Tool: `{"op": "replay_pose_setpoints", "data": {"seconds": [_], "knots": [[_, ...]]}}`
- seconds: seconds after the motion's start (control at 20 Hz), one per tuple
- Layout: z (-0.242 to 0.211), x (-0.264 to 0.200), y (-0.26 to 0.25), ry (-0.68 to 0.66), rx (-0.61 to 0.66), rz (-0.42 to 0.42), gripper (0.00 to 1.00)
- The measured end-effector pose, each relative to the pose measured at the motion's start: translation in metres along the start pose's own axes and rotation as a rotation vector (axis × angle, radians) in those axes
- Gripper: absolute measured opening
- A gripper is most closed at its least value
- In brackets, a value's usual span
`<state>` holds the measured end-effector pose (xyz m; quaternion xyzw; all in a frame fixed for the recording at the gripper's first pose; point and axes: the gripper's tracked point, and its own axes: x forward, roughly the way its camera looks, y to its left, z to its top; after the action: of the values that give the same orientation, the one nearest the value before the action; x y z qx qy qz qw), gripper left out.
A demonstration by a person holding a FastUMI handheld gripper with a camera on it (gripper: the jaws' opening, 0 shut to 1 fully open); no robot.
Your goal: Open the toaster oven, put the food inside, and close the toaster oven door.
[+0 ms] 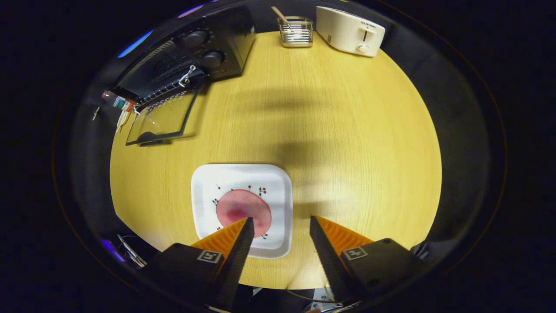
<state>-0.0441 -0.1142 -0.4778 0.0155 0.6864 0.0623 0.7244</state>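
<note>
The claw (278,224) hangs wide open and empty above the yellow surface (347,130), its left finger over the pink food (241,211) on a white plate (204,191), while the toaster oven (195,56) stands well beyond, door (163,117) folded down

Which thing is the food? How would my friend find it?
Find the yellow round table, then the white square plate near the open gripper. The food is the flat pink round slice on it, partly behind one finger, the only pink thing there.
</note>
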Motion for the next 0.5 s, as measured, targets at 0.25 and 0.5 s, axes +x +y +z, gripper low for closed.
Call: {"op": "replay_pose_setpoints", "data": {"seconds": [0.25, 0.5], "knots": [[-0.003, 0.021, -0.016, 0.03, 0.002, -0.016, 0.54], [0.003, 0.024, -0.013, 0.029, 0.045, 0.121, 0.09]]}}
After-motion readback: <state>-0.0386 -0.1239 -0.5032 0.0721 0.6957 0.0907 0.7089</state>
